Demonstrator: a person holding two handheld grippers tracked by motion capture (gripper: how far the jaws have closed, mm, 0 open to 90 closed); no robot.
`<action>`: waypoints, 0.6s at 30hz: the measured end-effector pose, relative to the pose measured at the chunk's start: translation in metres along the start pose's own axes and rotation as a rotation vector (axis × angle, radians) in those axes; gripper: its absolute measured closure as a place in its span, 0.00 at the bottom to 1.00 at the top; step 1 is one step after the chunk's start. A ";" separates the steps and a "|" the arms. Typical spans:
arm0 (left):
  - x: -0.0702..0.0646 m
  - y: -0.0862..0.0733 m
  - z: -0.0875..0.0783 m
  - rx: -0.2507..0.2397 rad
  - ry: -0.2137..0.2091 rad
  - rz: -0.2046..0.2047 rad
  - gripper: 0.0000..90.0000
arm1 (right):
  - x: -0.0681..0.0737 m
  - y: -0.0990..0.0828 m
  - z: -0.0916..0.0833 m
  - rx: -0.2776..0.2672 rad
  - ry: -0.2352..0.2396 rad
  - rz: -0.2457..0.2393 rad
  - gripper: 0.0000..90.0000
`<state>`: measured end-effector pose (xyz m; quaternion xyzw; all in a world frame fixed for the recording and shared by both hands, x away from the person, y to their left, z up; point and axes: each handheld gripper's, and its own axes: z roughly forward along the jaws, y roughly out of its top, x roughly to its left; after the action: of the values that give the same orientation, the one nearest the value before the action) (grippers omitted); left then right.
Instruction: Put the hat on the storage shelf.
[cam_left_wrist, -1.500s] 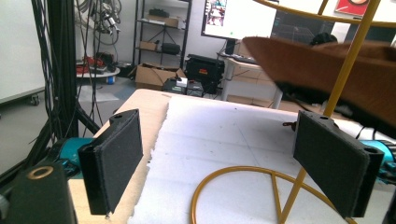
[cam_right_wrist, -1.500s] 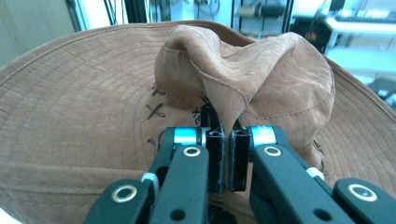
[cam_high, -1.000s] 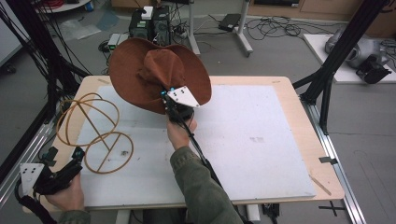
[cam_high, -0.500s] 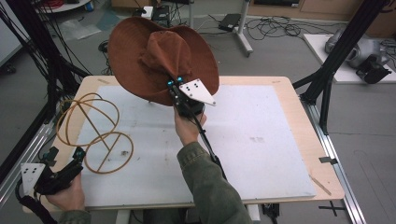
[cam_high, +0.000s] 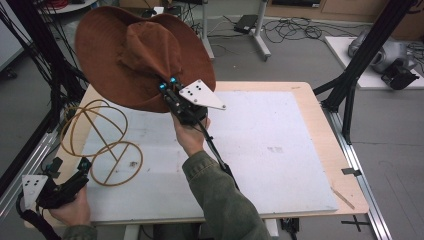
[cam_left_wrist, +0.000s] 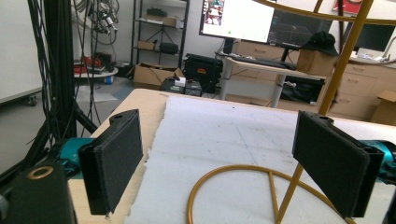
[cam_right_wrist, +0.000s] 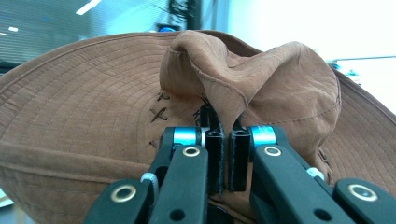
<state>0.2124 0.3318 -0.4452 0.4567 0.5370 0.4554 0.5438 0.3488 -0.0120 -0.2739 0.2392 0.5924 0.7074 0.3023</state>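
right gripper (cam_high: 172, 95) found clenched on fold of hat (cam_high: 135, 55) crown; hat held tilted in air above far left of table (cam_high: 300, 150), clear of white mat (cam_high: 260, 150). left gripper (cam_high: 75, 172) seen at near left corner, jaws released, set either side of wire stand (cam_high: 100, 142) base, no contact made.

Brown wide-brimmed hat (cam_high: 135, 55), crumpled crown, held aloft

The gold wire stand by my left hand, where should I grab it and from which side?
Grip the upright rod of the wire stand just above its base ring, coming level from the near edge. It's straight and thin, and the open left gripper already straddles it.
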 end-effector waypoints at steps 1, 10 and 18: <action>0.000 0.000 0.000 0.000 0.000 0.000 0.18 | 0.004 0.002 0.001 -0.009 0.019 0.000 0.99; 0.001 0.000 0.000 -0.003 -0.001 -0.004 0.18 | 0.033 0.016 0.006 -0.050 0.206 0.013 0.99; 0.003 0.000 -0.001 -0.003 0.000 -0.013 0.18 | 0.051 0.022 0.015 -0.059 0.393 0.001 0.99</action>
<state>0.2115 0.3346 -0.4459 0.4522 0.5391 0.4526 0.5477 0.3197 0.0321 -0.2509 0.0877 0.6190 0.7577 0.1872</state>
